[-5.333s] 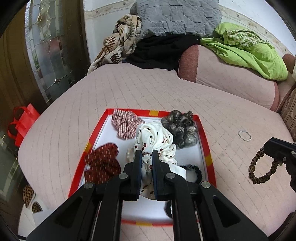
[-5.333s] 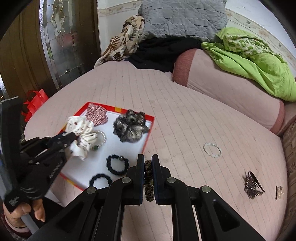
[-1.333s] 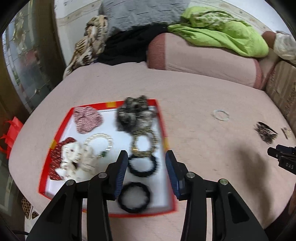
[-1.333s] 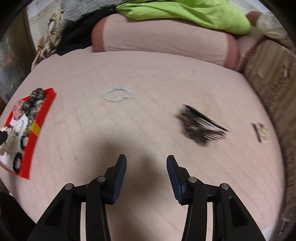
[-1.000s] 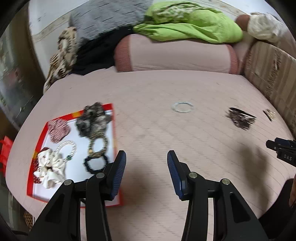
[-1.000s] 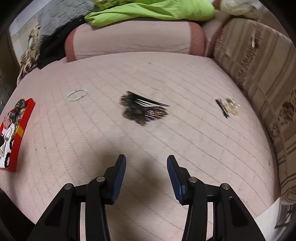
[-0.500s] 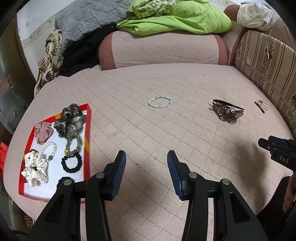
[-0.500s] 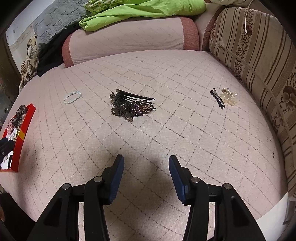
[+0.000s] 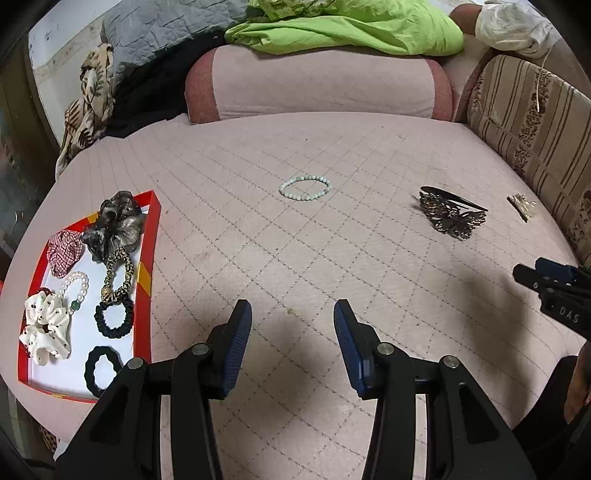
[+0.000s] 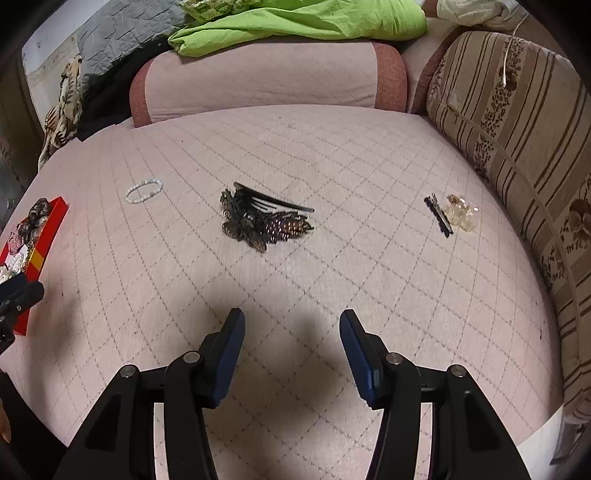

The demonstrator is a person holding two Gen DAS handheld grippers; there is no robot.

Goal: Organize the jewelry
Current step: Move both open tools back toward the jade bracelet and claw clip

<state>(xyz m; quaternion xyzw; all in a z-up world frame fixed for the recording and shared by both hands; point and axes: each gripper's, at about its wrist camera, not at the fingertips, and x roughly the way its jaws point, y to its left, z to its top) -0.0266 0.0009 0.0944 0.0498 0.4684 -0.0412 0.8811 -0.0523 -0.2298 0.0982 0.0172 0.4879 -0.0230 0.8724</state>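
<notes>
On the pink quilted bed a pale bead bracelet [image 9: 305,187] lies ahead of my left gripper [image 9: 292,317], which is open and empty. A dark butterfly hair comb [image 10: 263,218] lies straight ahead of my right gripper [image 10: 291,326]; its jaws are opening with nothing between them. Farther right lies a small hair clip [image 10: 452,213]. The red-rimmed tray [image 9: 147,254] at the left holds several scrunchies, a pearl bracelet and black hair ties. The right gripper's tip [image 9: 546,280] shows at the right edge of the left wrist view.
A pink bolster [image 9: 321,86] with a green blanket [image 9: 343,27] runs along the back. A striped cushion [image 10: 517,122] borders the right side. Folded clothes and a grey pillow [image 9: 155,33] lie at the back left. The bed's front edge is close below both grippers.
The left gripper swung from over the tray toward the bead bracelet, so the tray now sits far left. The right gripper let go of the leopard hair tie, turned to the hair comb, and its jaws widened.
</notes>
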